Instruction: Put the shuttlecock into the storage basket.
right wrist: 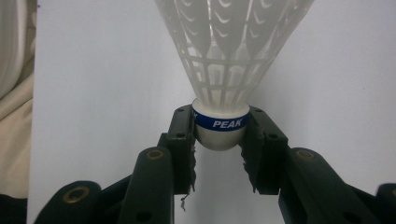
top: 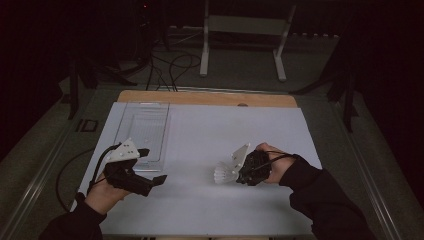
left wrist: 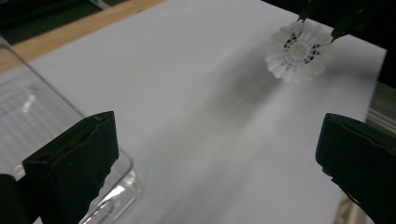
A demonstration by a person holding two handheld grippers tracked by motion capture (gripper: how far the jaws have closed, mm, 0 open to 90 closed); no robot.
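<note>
A white plastic shuttlecock [right wrist: 224,56] with a blue band marked PEAK on its cork is clamped by the cork between the jaws of my right gripper [right wrist: 219,133]. In the high view that right gripper [top: 235,172] hovers over the right half of the white sheet [top: 210,140], and the shuttlecock [top: 225,173] has its skirt pointing left. The shuttlecock [left wrist: 297,50] faces the left gripper view skirt-first. My left gripper [top: 152,184] is held above the sheet's left edge, jaws wide apart with nothing between them. Its fingers [left wrist: 74,163] frame bare sheet.
A clear plastic tray [top: 142,135] lies on the left part of the sheet, just beyond the left gripper; its corner [left wrist: 112,196] shows in the left gripper view. The wooden table edge [top: 205,97] runs behind the sheet. Cables and a white stand [top: 240,30] are on the floor beyond.
</note>
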